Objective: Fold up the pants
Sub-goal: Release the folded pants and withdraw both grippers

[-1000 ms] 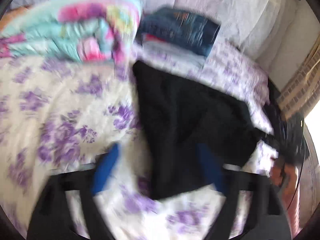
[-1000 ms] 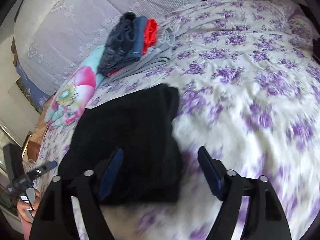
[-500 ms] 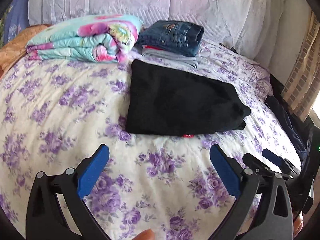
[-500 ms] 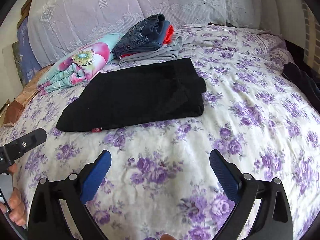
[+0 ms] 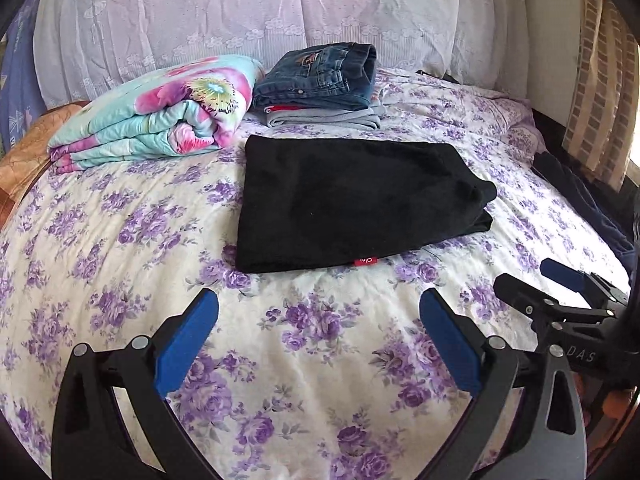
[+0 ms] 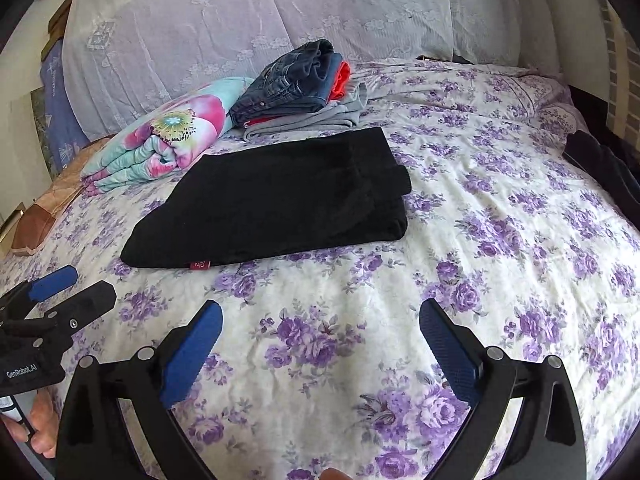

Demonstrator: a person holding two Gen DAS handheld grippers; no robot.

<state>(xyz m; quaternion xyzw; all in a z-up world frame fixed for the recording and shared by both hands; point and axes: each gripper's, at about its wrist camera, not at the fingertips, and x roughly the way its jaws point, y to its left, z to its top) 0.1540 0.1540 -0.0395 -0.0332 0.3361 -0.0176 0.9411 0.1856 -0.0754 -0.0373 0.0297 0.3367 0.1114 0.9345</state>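
Observation:
Black pants point(image 5: 344, 200) lie folded into a flat rectangle on the purple-flowered bed point(image 5: 120, 240), a small red tag on their near edge. They also show in the right wrist view point(image 6: 276, 200). My left gripper point(image 5: 318, 336) is open and empty, held above the bedspread short of the pants. My right gripper point(image 6: 320, 344) is open and empty too, also short of the pants. Each gripper shows in the other's view, the right one point(image 5: 560, 284) at the right edge, the left one point(image 6: 56, 292) at the left edge.
A stack of folded jeans, red and grey clothes point(image 5: 320, 84) sits behind the pants. A rolled floral blanket point(image 5: 160, 116) lies to its left. White lace pillows point(image 5: 260, 12) line the headboard. A dark garment point(image 6: 600, 168) hangs over the bed's right edge.
Both grippers have drawn back from the pants toward the near edge of the bed and opened wider. The pants lie folded and still.

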